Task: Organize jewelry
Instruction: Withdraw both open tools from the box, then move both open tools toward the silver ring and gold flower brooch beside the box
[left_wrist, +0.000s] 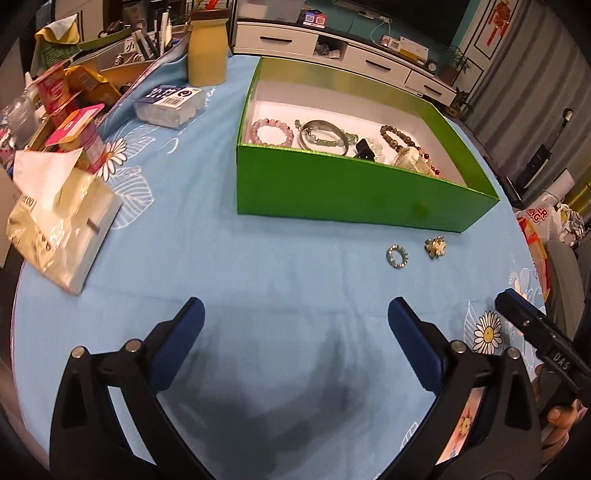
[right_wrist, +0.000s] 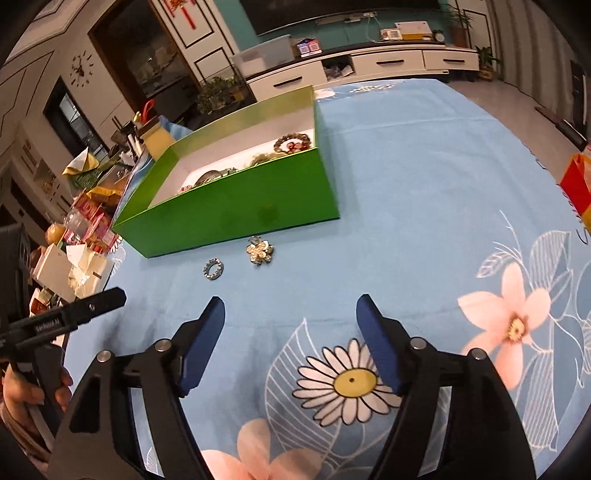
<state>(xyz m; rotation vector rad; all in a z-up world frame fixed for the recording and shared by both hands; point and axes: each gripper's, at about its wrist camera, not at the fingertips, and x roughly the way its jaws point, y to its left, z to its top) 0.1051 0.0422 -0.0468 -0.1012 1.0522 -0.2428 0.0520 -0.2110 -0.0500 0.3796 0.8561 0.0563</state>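
Your left gripper (left_wrist: 295, 317) hangs above the soft blue floral tablecloth (left_wrist: 258, 258) with its blue-padded jaws spread wide and nothing between them; your right gripper (right_wrist: 290, 314) is likewise parted wide and empty, poised over a printed white daisy (right_wrist: 351, 380). Ahead of both sits the glossy green cardboard box (left_wrist: 332, 184), rectangular and open-topped with a white lining. Inside it you can see a pink beaded bracelet (left_wrist: 272, 132) of round translucent stones, a smooth metal bangle (left_wrist: 325, 140) lying against it, a brown beaded bracelet (left_wrist: 397, 136) and a few smaller pieces too jumbled to make out. Two pieces lie on the cloth just outside the box's near wall: a small sparkly ring-shaped piece (left_wrist: 397, 256) with a studded edge, and beside it, not touching, a pearly flower-shaped brooch (right_wrist: 259, 252) with rounded petals. To your left the table edge holds crinkled snack packets (left_wrist: 70, 122), a shiny foil bag (left_wrist: 59, 229), a clear plastic case (left_wrist: 170, 105) and a pale yellow tub (left_wrist: 207, 51).
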